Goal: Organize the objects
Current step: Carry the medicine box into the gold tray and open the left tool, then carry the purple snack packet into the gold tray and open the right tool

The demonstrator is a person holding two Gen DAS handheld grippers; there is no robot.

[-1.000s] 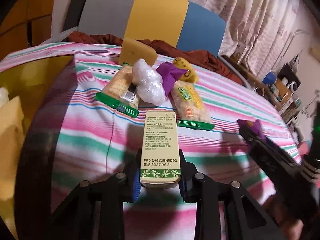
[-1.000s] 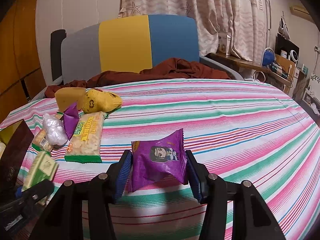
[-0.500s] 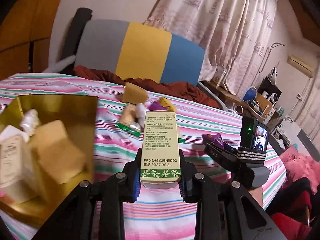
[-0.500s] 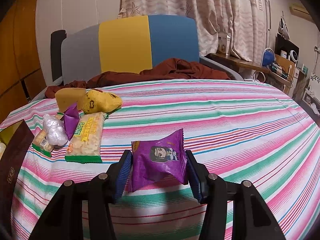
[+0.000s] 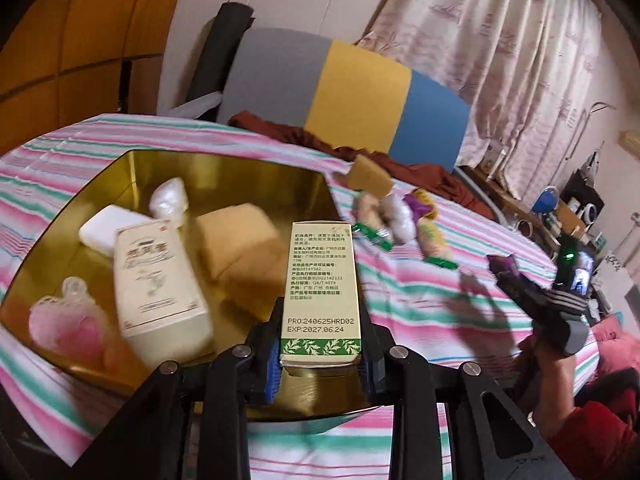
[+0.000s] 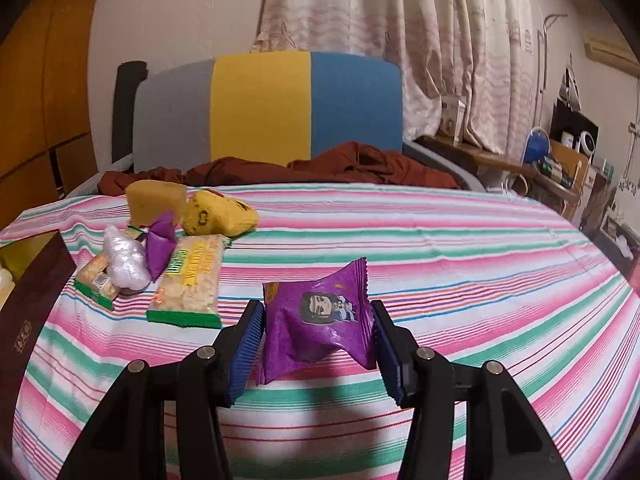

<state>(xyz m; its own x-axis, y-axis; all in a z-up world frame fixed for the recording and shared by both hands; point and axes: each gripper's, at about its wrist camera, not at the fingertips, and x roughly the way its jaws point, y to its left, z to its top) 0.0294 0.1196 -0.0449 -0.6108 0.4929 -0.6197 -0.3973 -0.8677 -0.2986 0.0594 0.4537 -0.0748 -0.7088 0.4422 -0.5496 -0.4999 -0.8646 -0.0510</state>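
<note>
Across both views I see a striped cloth [image 6: 440,240] in pink, green and white covering the surface, with a grey, yellow and blue chair back [image 6: 264,108] behind it, a rumpled brown garment [image 6: 360,164] at its foot, and pale patterned curtains [image 6: 420,20] in the upper right of the frame.

At the left of the left wrist view sits a shiny gold tray [image 5: 224,168] with angled walls. In it lie a cream carton [image 5: 156,292], a white block [image 5: 104,228], a tan sponge-like block [image 5: 240,240], a crinkled clear-wrapped lump [image 5: 168,200] and a pinkish plastic piece [image 5: 68,320], all blurred. At lower centre my left gripper [image 5: 320,356] is clamped on a slim cream box with green leaf trim [image 5: 320,280], held above the tray's near right part. At the right edge I see my right gripper [image 5: 516,284], small, with a purple tip showing.

The right wrist view shows only the tray's dark outer wall [image 6: 28,312] at the far left. Beside it lies a cluster: two green-edged cracker packs [image 6: 188,284], a pearly wrapped lump [image 6: 124,260], a purple twist [image 6: 160,244], a yellow sponge [image 6: 156,200] and a yellow packet [image 6: 220,216]. At lower centre my right gripper [image 6: 318,332] pinches a glossy purple snack packet [image 6: 316,320] with a cartoon figure, its ribbed blue pads [image 6: 248,344] pressing both sides, jaws partly apart.
</note>
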